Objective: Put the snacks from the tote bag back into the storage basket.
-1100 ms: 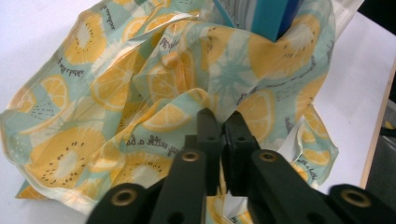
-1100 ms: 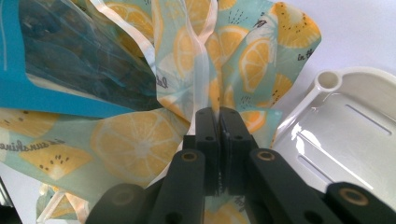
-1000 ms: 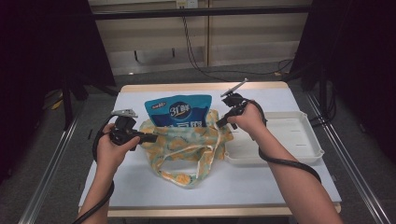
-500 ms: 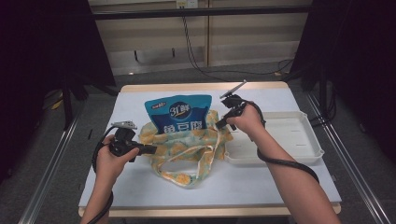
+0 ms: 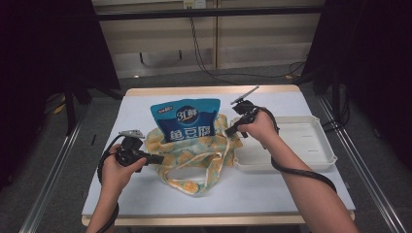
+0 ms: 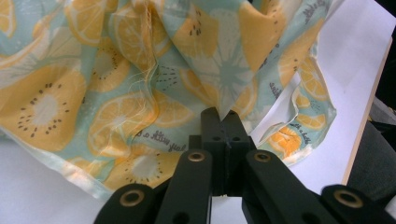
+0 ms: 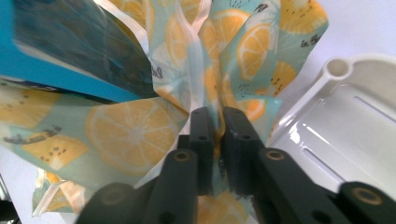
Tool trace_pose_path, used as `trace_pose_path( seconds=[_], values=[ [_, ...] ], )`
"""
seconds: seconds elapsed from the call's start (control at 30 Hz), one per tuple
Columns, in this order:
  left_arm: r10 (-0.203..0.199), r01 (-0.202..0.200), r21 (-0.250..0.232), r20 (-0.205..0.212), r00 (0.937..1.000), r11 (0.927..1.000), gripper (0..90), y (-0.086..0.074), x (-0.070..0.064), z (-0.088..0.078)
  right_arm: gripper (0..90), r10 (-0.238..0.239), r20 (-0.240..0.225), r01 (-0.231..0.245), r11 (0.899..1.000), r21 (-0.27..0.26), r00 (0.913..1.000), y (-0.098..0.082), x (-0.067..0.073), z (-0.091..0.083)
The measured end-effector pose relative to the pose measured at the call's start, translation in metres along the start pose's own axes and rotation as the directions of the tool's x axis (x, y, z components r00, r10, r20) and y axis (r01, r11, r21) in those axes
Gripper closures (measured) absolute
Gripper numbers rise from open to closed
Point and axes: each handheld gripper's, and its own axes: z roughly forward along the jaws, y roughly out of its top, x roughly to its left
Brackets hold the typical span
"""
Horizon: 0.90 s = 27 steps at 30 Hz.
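Your table [image 5: 145, 199] is white-topped with a wooden edge, and most of its middle is taken by the bag [image 5: 194, 158], a cloth tote printed with orange slices on pale green. It lies rumpled, mouth toward the far edge, its handle looped on the table toward you.

To the right of the bag, just beside it, sits the white tray [image 5: 311, 145], shallow and slotted; in the right gripper view its rounded corner [image 7: 338, 70] lies close past the cloth.

The blue pouch [image 5: 187, 121] stands in the bag's mouth, its top half risen above the cloth and leaning toward the far edge. In the right gripper view its blue side [image 7: 60, 51] is at the upper left, with the cloth folded against it.

Your left tool [image 5: 158, 158] is at the bag's left edge, held level and pointing right. In the left gripper view its jaws are pressed together on a fold of the cloth [image 6: 140, 93], the fabric bunched just beyond the tips.

Your right tool [image 5: 229, 133] is at the bag's right rim, next to the tray's near-left corner. Its jaws have just been opening a little; a thin gap shows between them, and the rim of the cloth [image 7: 135, 130] runs through that gap, still between the pads.
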Motion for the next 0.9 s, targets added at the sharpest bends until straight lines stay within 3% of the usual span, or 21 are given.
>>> trace_pose_path(
  seconds=[0.27,0.43,0.67,0.77,0.9],
  values=[
    [-0.003,0.003,-0.018,0.002,1.0,0.9998,90.0,0.003,-0.001,-0.002,66.1,-0.079,-0.004,0.079,0.996,-0.027,0.9968,-0.004,0.012,-0.021],
    [-0.006,0.006,-0.022,0.004,1.0,0.9997,90.0,0.004,-0.002,-0.002,59.0,-0.083,-0.032,0.081,0.995,-0.05,0.996,-0.009,0.017,-0.028],
    [-0.012,0.012,-0.047,-0.001,0.9999,0.9988,90.0,0.005,-0.002,-0.001,50.4,-0.105,-0.058,0.102,0.993,-0.053,0.9928,-0.017,0.021,-0.025],
    [-0.016,0.016,-0.047,-0.001,0.9999,0.9988,90.0,0.005,-0.001,0.0,45.3,-0.138,-0.066,0.135,0.99,-0.044,0.9883,-0.017,0.024,-0.021],
    [-0.024,0.024,-0.021,0.007,0.9997,0.9995,90.0,0.002,0.002,0.002,44.3,-0.15,-0.073,0.148,0.988,-0.044,0.986,-0.018,0.027,-0.015]
  ],
)
